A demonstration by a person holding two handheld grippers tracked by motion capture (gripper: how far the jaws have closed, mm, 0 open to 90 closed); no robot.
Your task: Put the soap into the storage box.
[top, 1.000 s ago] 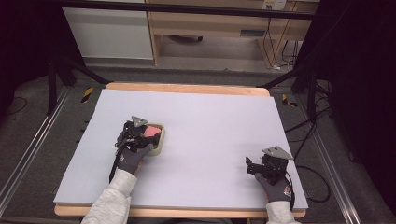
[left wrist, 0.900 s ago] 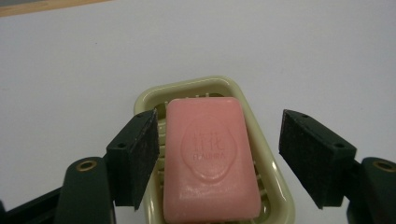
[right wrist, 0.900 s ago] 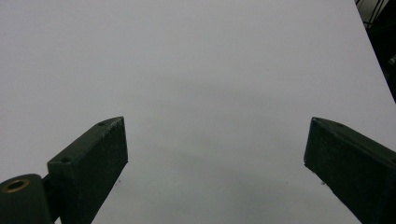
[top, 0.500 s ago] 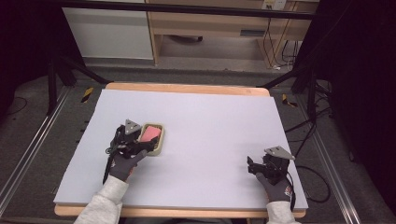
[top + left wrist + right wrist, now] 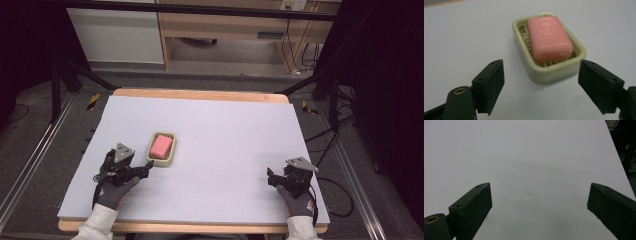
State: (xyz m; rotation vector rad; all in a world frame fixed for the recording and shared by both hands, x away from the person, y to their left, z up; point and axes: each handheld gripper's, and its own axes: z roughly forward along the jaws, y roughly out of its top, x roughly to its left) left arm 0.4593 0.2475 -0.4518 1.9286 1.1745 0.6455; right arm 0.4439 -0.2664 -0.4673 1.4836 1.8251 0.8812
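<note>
Pale lavender sheeting covers the wooden table (image 5: 200, 94), with dark floor, cables and a light wood cabinet beyond its far edge in the high view. That view places the cream soap dish (image 5: 163, 149) left of the table's centre, at about two o'clock from and just beyond the left gripper (image 5: 148, 166), while the right gripper (image 5: 270, 176) rests well apart near the right front corner. Closer in, the left gripper view reveals the dish's slatted floor under the pink soap bar (image 5: 549, 38) and the jaws spread wide, holding nothing, just short of the dish; the right gripper's jaws likewise gape over bare sheet.
</note>
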